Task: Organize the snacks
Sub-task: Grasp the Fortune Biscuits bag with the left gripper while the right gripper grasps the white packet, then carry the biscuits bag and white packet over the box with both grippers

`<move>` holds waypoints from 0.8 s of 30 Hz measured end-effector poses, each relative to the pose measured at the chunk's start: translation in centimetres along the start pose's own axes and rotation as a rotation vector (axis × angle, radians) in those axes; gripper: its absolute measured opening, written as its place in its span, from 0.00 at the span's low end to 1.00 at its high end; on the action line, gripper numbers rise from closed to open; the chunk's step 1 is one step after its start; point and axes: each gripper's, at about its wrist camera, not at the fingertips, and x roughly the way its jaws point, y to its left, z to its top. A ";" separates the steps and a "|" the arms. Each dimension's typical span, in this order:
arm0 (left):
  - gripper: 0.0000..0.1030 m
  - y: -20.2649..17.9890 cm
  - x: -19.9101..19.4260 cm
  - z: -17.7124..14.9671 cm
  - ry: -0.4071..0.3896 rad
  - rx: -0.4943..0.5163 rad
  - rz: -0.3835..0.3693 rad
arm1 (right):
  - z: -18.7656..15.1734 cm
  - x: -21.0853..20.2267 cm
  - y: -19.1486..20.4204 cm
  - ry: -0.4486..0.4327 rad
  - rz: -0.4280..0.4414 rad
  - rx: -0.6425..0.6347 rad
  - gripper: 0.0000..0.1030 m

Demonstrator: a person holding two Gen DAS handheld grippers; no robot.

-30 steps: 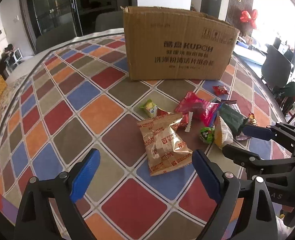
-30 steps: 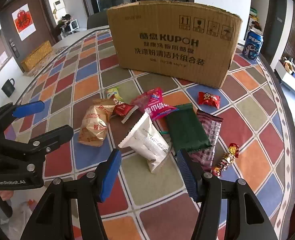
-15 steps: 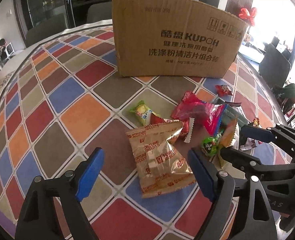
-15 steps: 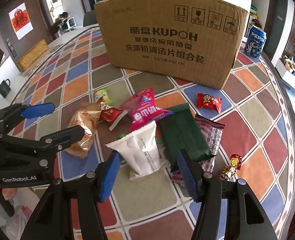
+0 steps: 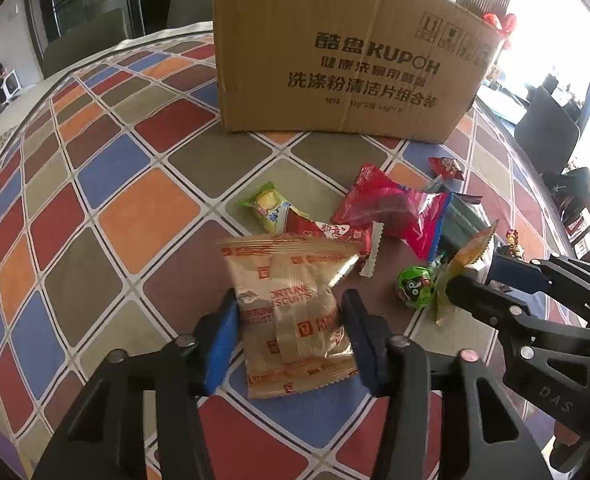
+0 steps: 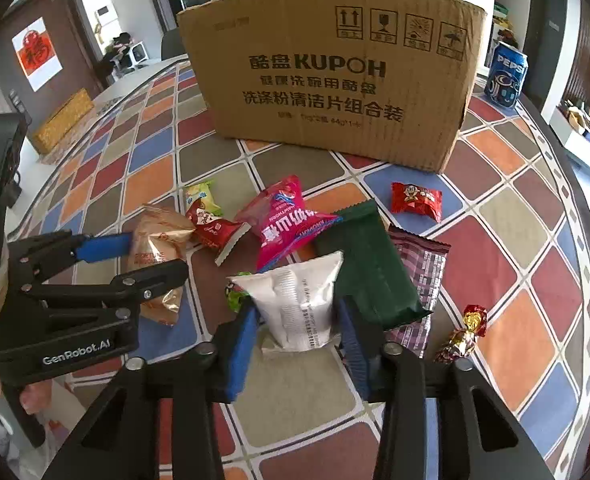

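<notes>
Straddling a gold Fortune Biscuits packet (image 5: 295,312) that lies flat on the checkered table (image 5: 143,216), the left gripper (image 5: 291,332) has its blue-padded jaws drawn in against the packet's two sides. The right gripper (image 6: 299,332) has its jaws set likewise at either side of a white snack pouch (image 6: 299,304), which rests against a dark green packet (image 6: 369,268) and a pink hawthorn bag (image 6: 287,220). Behind the pile stands a KUPOH cardboard box (image 6: 331,80), a Pepsi can (image 6: 507,76) beside it.
</notes>
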 end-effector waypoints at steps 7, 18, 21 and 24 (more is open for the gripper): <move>0.38 -0.7 -1.8 -0.3 -0.031 0.015 -0.004 | -0.5 -0.8 -0.2 -0.015 0.013 0.022 0.31; 0.38 -1.8 -5.3 0.0 -0.112 0.036 -0.010 | -0.5 -3.4 -0.2 -0.073 0.027 0.038 0.31; 0.38 -2.0 -6.3 0.2 -0.142 0.043 -0.006 | -0.3 -4.2 -0.1 -0.097 0.027 0.037 0.31; 0.38 -2.1 -7.3 0.5 -0.169 0.048 -0.004 | 0.0 -5.0 0.0 -0.123 0.028 0.036 0.31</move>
